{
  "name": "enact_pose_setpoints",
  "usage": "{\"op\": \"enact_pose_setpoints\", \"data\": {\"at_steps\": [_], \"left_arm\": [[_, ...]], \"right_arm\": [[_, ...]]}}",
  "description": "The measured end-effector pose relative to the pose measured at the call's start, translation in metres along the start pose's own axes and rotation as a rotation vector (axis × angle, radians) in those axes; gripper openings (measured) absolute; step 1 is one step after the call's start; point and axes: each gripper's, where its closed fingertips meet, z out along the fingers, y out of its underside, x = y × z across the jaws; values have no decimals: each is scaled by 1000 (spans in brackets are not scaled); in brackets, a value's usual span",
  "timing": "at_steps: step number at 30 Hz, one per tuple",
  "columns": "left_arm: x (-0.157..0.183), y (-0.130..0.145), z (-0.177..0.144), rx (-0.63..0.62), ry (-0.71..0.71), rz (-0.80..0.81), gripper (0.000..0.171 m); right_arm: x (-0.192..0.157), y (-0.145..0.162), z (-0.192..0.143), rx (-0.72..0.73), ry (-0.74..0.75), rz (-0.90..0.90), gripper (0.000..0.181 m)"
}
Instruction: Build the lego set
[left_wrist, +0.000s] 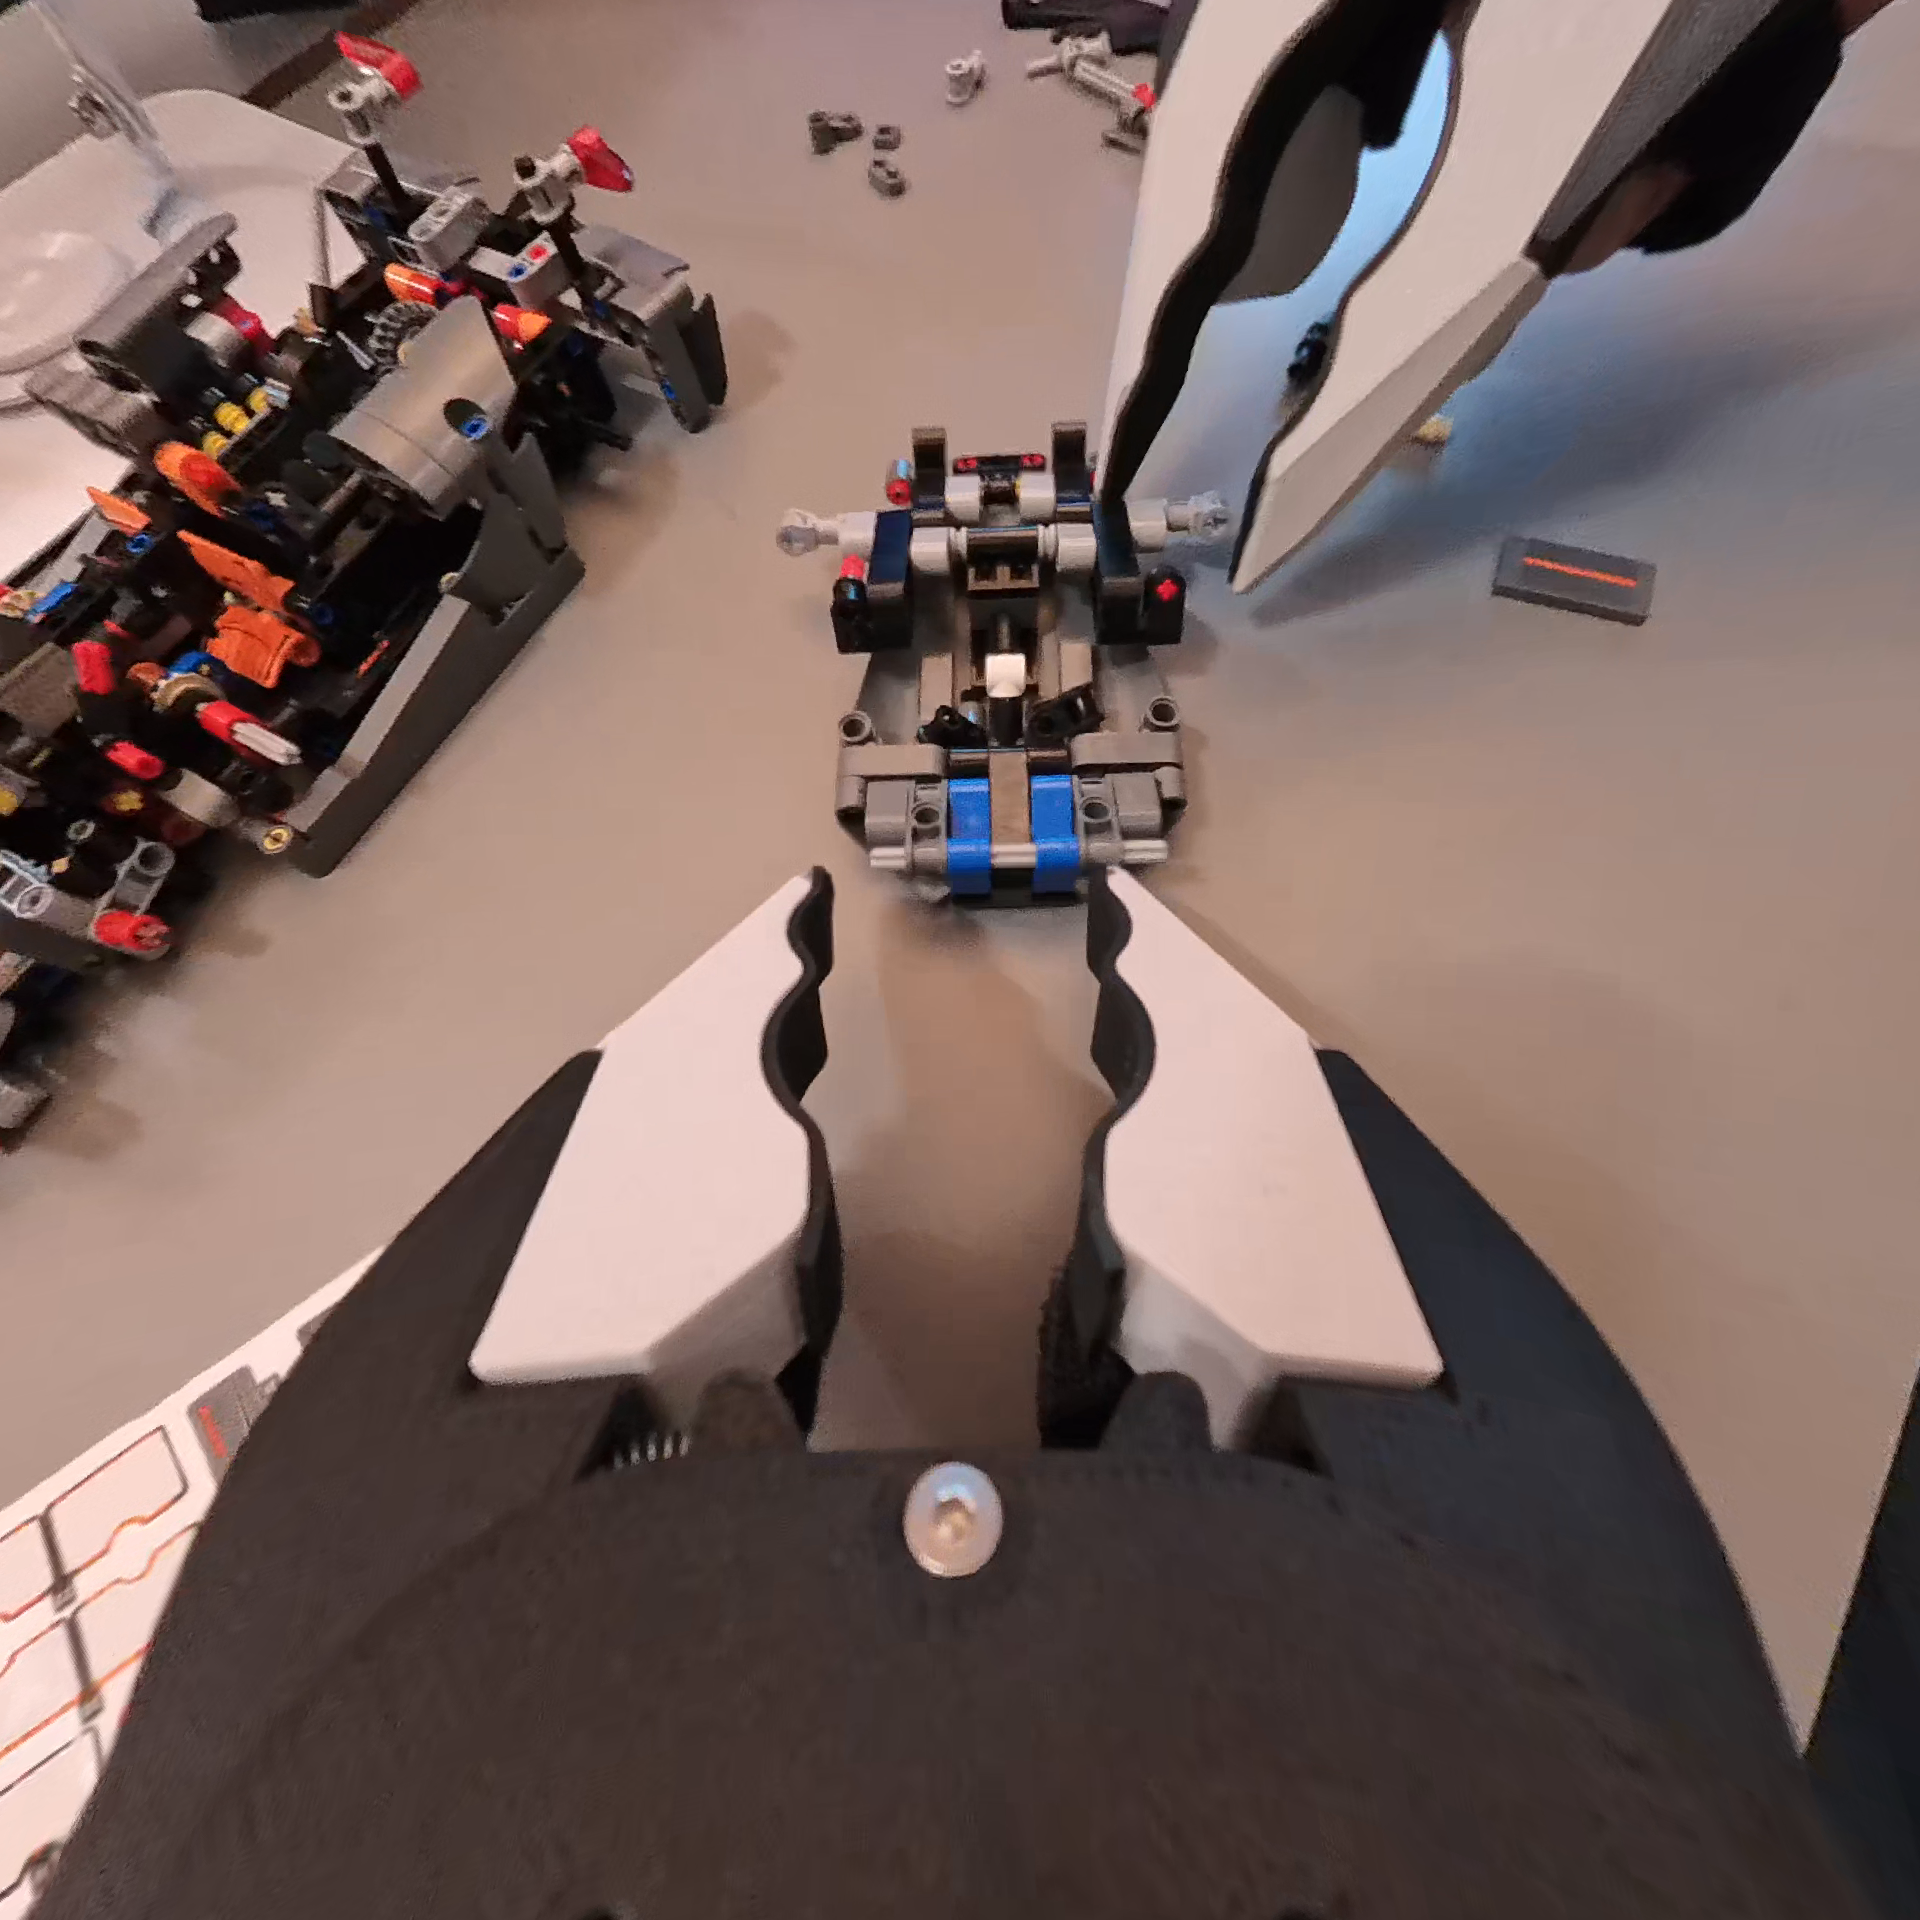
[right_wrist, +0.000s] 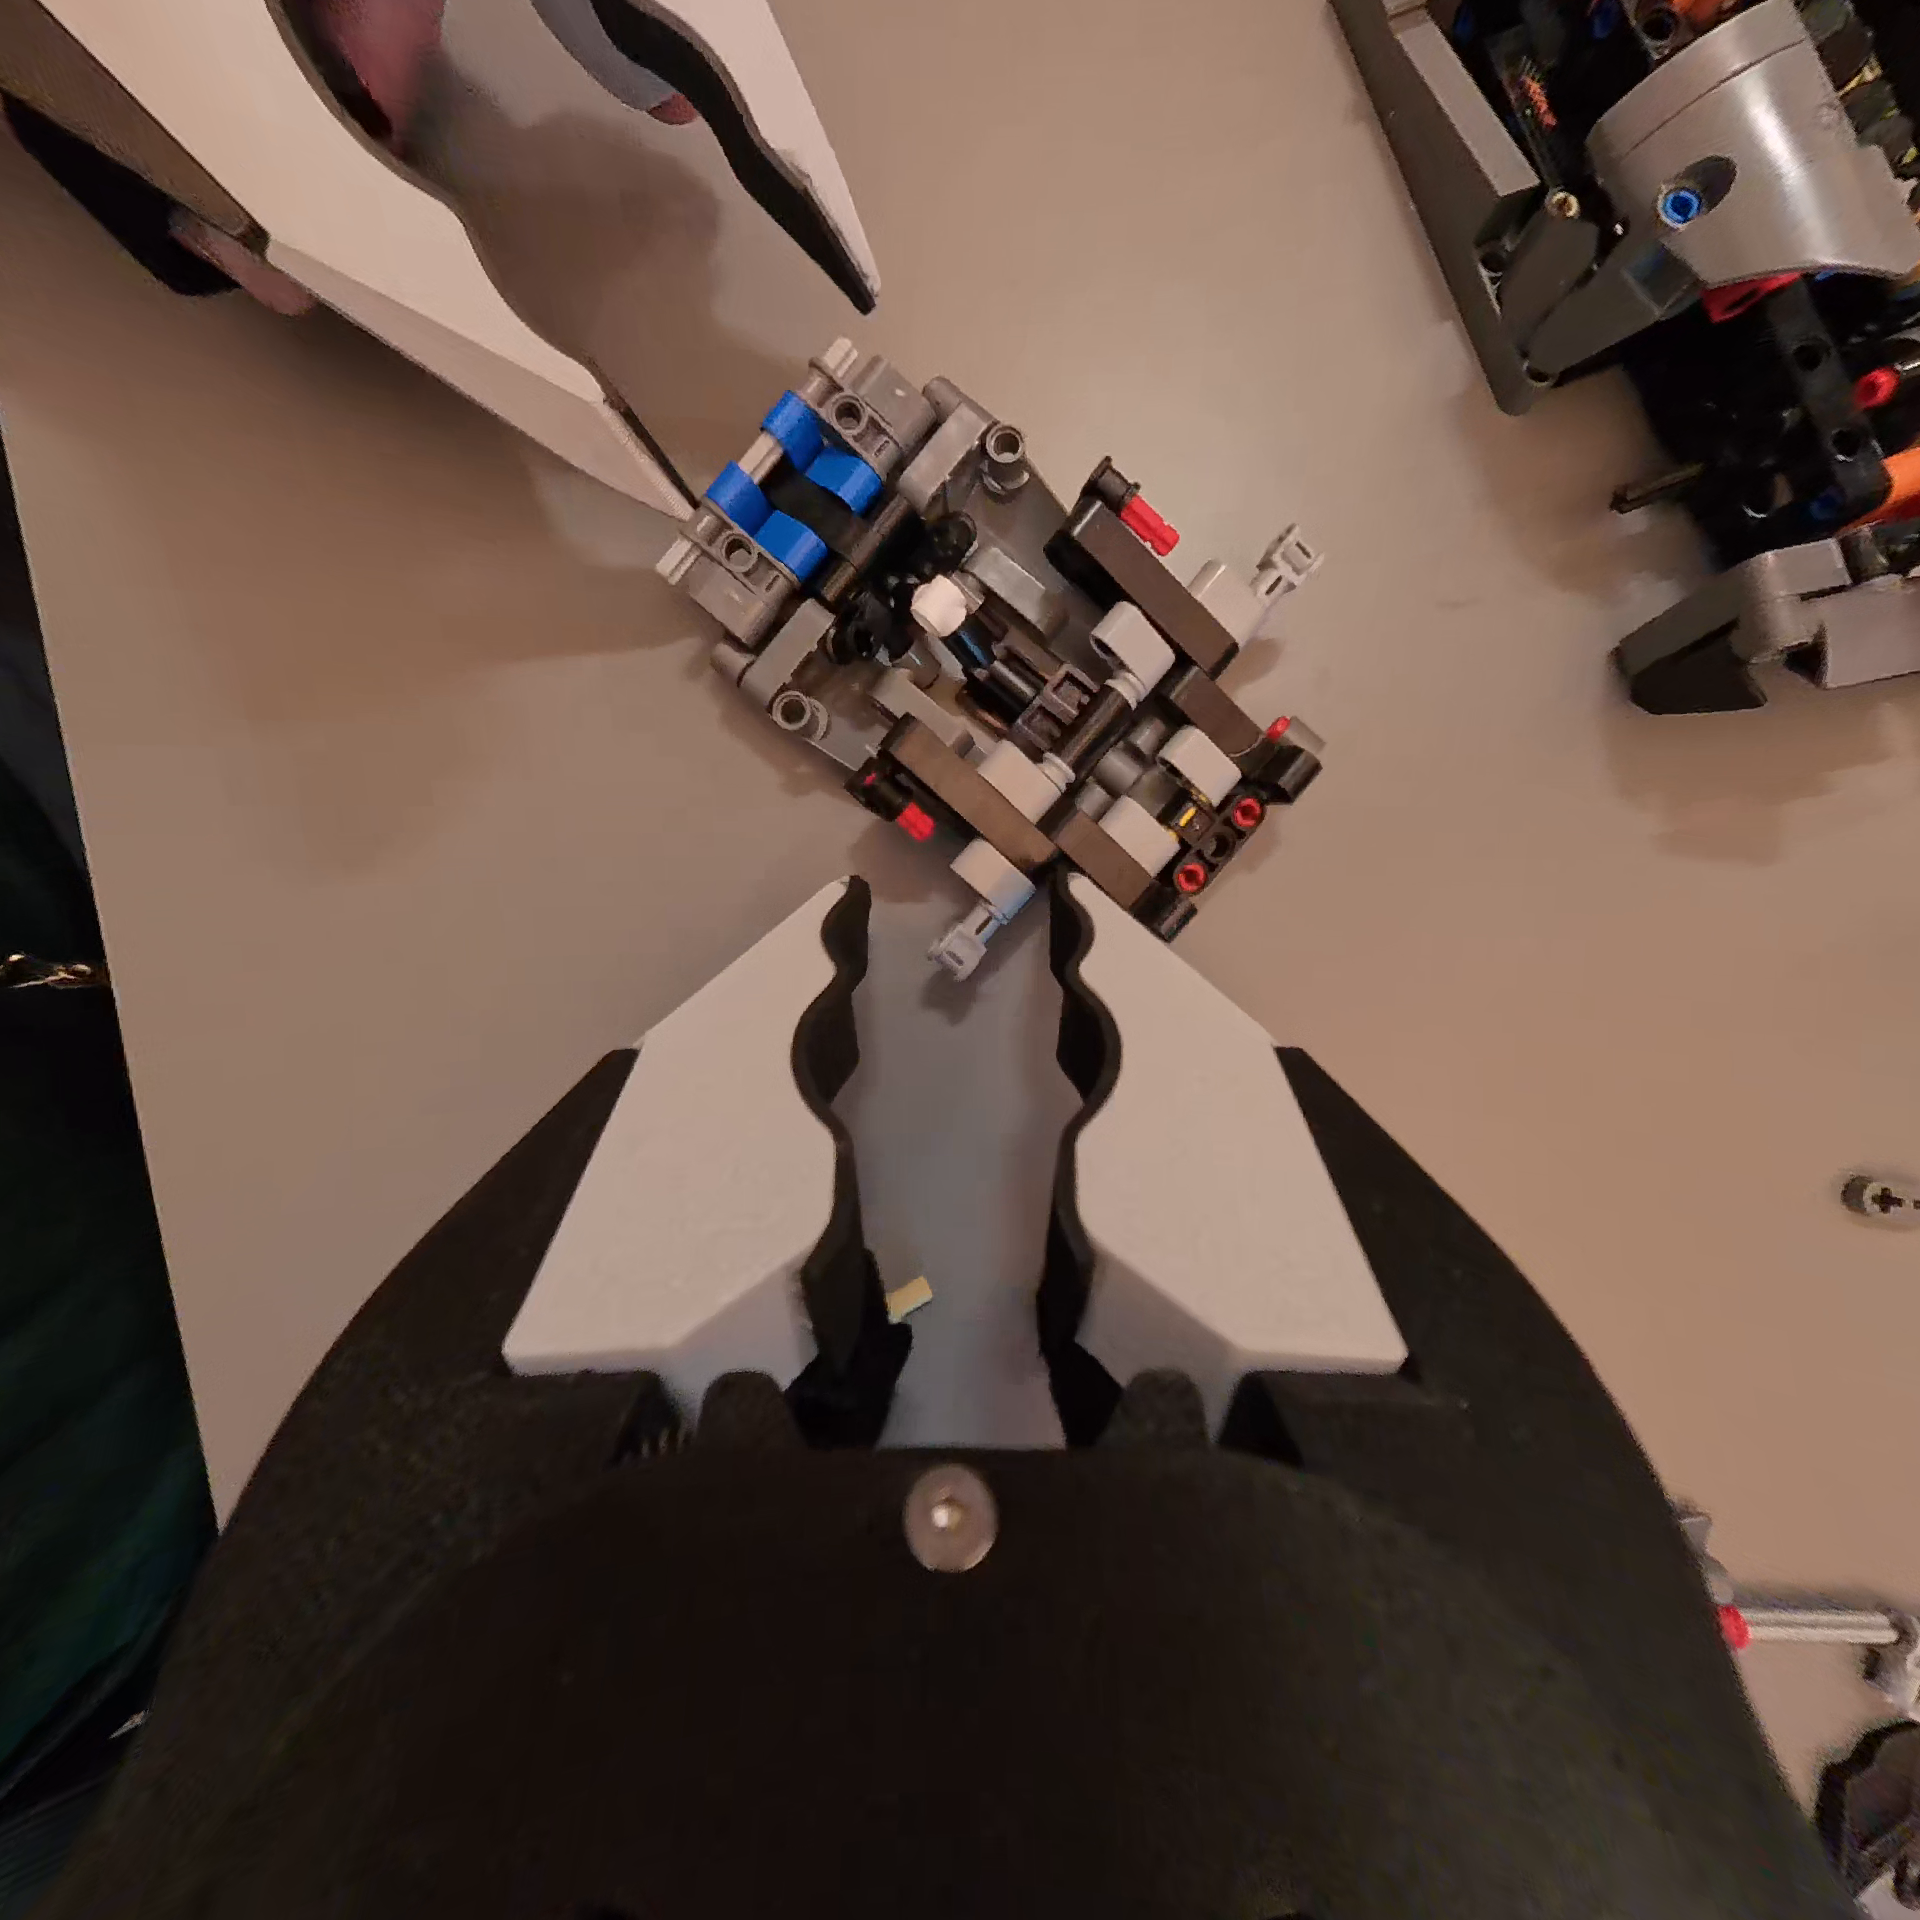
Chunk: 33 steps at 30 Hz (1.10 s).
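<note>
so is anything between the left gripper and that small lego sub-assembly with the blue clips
Nothing visible. The left gripper, jaws open, sits right at the blue-clip end of the small lego sub-assembly, with only bare table between. The right gripper is at the far end.

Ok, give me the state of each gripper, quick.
Left gripper: open, holding nothing, tips at the blue end of the small lego assembly.
Right gripper: open, holding nothing, tips at the assembly's opposite end.
</note>
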Motion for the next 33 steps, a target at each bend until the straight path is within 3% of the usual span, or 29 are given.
{"op": "enact_pose_setpoints", "data": {"at_steps": [5,33], "left_arm": [[6,1,4,-22,6,19,41],[7,2,-1,-13,-35,29,42]], "right_arm": [[3,-1,2,9,-3,4,33],[9,-7,-8,46,29,34,35]]}}
